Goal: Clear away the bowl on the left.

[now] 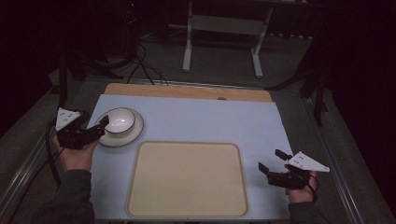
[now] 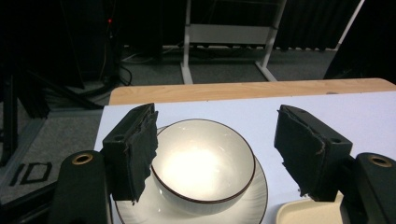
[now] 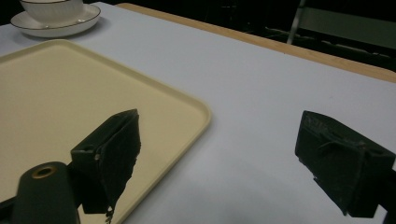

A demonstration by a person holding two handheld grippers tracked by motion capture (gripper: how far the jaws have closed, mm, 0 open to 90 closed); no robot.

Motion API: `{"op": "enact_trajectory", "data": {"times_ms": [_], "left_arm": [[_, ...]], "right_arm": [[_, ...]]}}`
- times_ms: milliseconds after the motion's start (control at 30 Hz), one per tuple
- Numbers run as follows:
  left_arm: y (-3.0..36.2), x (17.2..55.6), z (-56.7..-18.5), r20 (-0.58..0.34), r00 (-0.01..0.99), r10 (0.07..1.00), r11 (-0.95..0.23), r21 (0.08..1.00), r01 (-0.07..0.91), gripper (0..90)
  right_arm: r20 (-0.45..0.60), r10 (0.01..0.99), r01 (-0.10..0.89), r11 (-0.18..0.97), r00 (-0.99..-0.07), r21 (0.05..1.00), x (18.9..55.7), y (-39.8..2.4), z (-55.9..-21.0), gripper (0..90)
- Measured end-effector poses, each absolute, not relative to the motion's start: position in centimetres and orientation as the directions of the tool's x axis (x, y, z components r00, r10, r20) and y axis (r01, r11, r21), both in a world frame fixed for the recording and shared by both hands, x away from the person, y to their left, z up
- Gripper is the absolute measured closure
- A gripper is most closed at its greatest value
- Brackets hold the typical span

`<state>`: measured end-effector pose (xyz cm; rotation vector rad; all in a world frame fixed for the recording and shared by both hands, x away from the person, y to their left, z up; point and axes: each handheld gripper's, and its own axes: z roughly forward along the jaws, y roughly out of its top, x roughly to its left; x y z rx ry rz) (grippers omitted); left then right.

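A white bowl (image 1: 119, 119) with a dark rim sits on a white plate (image 1: 133, 135) at the left of the pale blue mat. My left gripper (image 1: 102, 128) is open at the plate's left side, its jaws either side of the bowl (image 2: 203, 163) in the left gripper view (image 2: 217, 154). A cream tray (image 1: 187, 179) lies empty in the middle front. My right gripper (image 1: 273, 160) rests open to the right of the tray, nothing between its jaws (image 3: 224, 158). The tray's corner (image 3: 187, 105) lies by its left jaw, and the bowl (image 3: 51, 9) and plate (image 3: 70, 25) sit far off.
The wooden table edge (image 1: 187, 91) runs along the back of the mat (image 1: 210, 119). Beyond it are a white metal stand (image 1: 222, 28) and cables (image 1: 144, 65) on the dark floor. Metal rails border the table's left and right sides.
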<state>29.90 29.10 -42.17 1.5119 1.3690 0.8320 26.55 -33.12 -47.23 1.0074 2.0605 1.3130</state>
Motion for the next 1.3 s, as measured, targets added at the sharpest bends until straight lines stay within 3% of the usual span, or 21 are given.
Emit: {"op": "enact_trajectory", "data": {"times_ms": [1300], "left_arm": [[30.2, 35.0, -44.8, -0.127, 0.052, 0.991, 0.087, 0.873, 0.479, 32.9]], "right_arm": [[-0.012, 0.799, 0.322, 0.256, -0.602, 0.911, 26.6, -33.3, -47.2, 13.8]]}}
